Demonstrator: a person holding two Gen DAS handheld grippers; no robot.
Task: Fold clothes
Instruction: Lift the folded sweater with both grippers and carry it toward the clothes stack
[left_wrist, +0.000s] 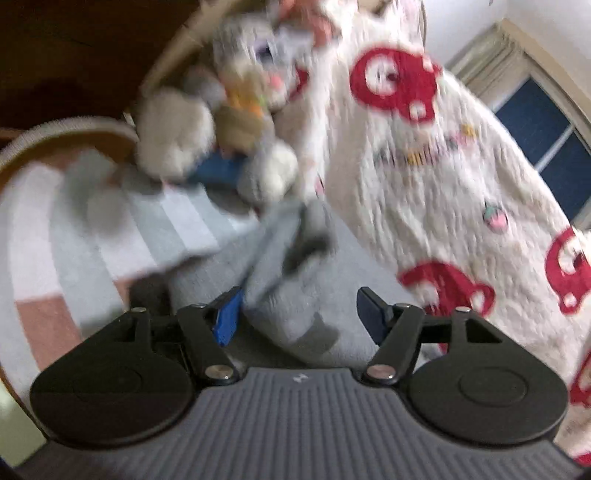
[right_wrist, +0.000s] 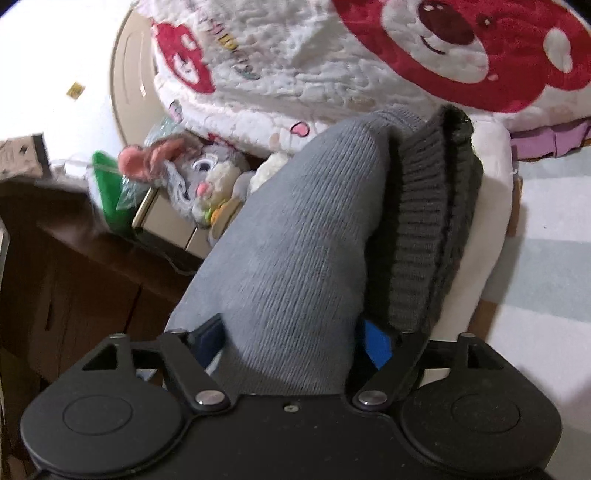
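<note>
Right hand-held gripper (right_wrist: 291, 343) wide open around grey knit garment (right_wrist: 295, 240), pads apparently not pinching; left hand-held gripper (left_wrist: 299, 317) half open, cloth at its 12 o'clock, likely regrasping for a fold.

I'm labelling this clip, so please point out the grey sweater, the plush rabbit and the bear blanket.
grey sweater (right_wrist: 295, 236): right wrist view, its light knit body.
plush rabbit (right_wrist: 201, 173): right wrist view, its face.
bear blanket (left_wrist: 424, 177): left wrist view, white fleece between the red bears.
</note>
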